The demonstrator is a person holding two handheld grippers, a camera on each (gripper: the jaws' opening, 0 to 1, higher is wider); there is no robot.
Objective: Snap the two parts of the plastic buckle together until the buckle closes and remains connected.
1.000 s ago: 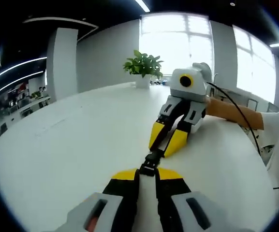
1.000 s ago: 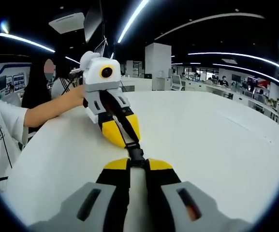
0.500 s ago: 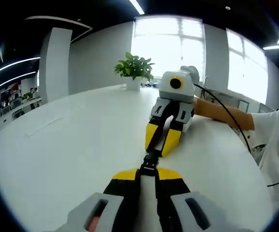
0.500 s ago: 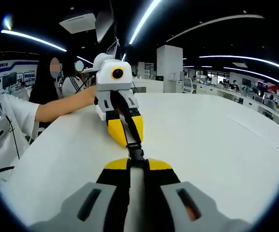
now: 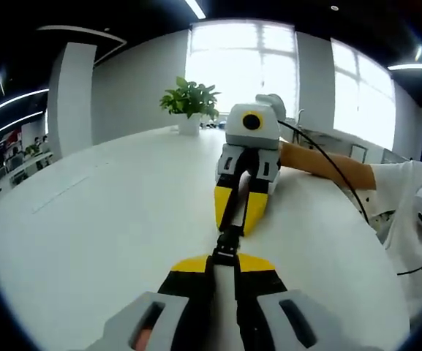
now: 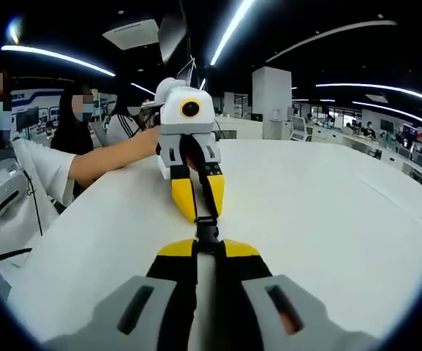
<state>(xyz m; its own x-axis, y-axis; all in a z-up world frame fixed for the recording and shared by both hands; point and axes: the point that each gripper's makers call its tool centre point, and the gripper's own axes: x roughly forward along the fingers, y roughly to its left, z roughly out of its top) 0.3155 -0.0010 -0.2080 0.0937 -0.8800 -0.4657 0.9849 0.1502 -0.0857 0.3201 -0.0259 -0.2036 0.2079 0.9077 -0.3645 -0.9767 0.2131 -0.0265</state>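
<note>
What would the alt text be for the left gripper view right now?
Two yellow-tipped grippers face each other over a white table, both shut on a black buckle strap: the left gripper from below, the right gripper opposite. A potted plant stands behind.

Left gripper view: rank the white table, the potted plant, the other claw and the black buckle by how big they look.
1. White table, by far the largest.
2. Right claw, though it sits nearer the camera than the plant.
3. Potted plant, far back, so it looks smaller than it likely is.
4. Black buckle, smallest, between both claws.
</note>
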